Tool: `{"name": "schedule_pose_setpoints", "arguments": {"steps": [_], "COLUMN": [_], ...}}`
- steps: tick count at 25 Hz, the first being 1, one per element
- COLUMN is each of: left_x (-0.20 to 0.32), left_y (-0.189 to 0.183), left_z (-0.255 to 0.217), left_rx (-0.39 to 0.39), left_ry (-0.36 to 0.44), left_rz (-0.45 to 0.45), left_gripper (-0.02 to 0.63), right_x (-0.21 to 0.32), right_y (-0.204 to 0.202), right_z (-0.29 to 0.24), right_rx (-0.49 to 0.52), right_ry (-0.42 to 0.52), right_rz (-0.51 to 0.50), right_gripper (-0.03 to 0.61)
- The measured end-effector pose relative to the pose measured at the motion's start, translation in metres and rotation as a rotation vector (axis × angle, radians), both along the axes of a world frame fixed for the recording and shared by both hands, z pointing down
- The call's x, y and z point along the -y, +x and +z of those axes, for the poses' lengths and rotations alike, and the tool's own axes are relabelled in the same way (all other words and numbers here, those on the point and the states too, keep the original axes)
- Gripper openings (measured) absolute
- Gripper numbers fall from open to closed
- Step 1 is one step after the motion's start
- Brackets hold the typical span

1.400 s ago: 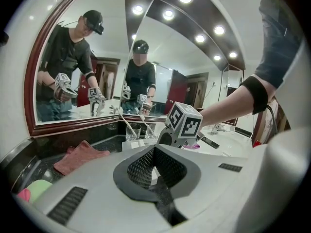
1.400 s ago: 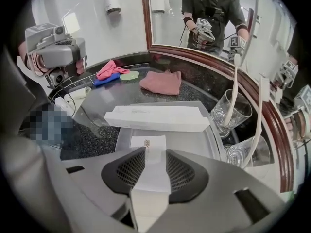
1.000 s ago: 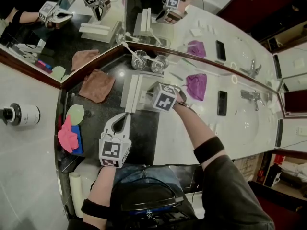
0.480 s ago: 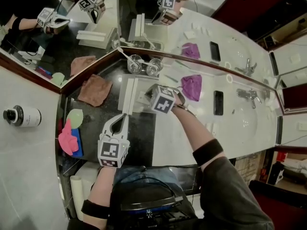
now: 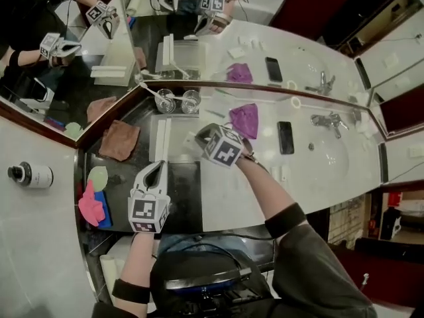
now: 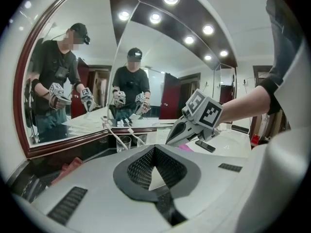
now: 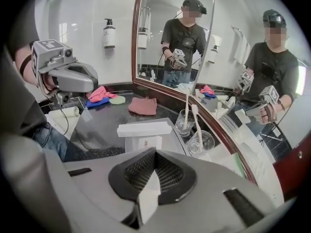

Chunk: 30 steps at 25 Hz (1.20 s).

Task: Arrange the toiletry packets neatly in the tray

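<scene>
A pale tray [image 7: 171, 139] rests on the dark counter, with a long white box [image 7: 144, 128] across its far end and a flat white packet [image 7: 144, 142] behind it. My right gripper [image 7: 154, 154] is shut on a thin white packet [image 7: 148, 193], whose edge sticks out below the pads. In the head view this right gripper [image 5: 202, 134] hangs over the tray [image 5: 180, 152]. My left gripper [image 5: 159, 167] is shut and empty, hovering above the black counter in front of the tray. In the left gripper view, its jaws [image 6: 154, 149] are closed and point toward the right gripper [image 6: 194, 118].
Two glasses [image 7: 184, 123] holding toothbrushes stand against the mirror behind the tray. A brown cloth [image 5: 119, 140] lies to the left, with pink, blue and green items [image 5: 93, 201] at the counter's end. A purple cloth [image 5: 245, 119], a phone [image 5: 285, 138] and a faucet [image 5: 324, 120] are to the right.
My right gripper has lifted off the tray with the white packet. The left gripper has risen a little. The head view has shifted.
</scene>
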<state>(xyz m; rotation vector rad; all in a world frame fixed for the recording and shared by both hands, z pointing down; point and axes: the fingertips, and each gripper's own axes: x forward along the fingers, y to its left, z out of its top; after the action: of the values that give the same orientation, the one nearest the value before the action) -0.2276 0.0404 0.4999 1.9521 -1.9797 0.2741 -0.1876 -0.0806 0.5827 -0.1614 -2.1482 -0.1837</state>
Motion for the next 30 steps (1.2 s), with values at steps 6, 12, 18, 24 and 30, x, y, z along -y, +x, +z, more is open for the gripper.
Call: {"name": "schedule_pose_setpoints", "arguments": {"steps": [6, 12, 18, 24, 30], "left_x": [0.017, 0.039, 0.064, 0.078, 0.085], "left_y": [0.029, 0.068, 0.111, 0.150, 0.179], "left_z": [-0.015, -0.021, -0.026, -0.017, -0.004], "left_rx": [0.014, 0.044, 0.061, 0.071, 0.082], "left_ry": [0.009, 0.016, 0.013, -0.017, -0.052], "left_rz": [0.035, 0.121, 0.208, 0.281, 0.344], "left_gripper": [0.000, 0.000, 0.000, 0.000, 0.000], "right_x": [0.010, 0.021, 0.024, 0.017, 0.004], "right_y": [0.048, 0.112, 0.175, 0.225, 0.259], "right_z": [-0.044, -0.059, -0.050, -0.021, 0.025], "right_rx": [0.098, 0.149, 0.180, 0.192, 0.199], "right_ry": [-0.022, -0.063, -0.145, -0.251, -0.382], "right_rz": [0.140, 0.288, 0.449, 0.581, 0.719], "right_gripper": [0.016, 0.017, 0.015, 0.015, 0.017]}}
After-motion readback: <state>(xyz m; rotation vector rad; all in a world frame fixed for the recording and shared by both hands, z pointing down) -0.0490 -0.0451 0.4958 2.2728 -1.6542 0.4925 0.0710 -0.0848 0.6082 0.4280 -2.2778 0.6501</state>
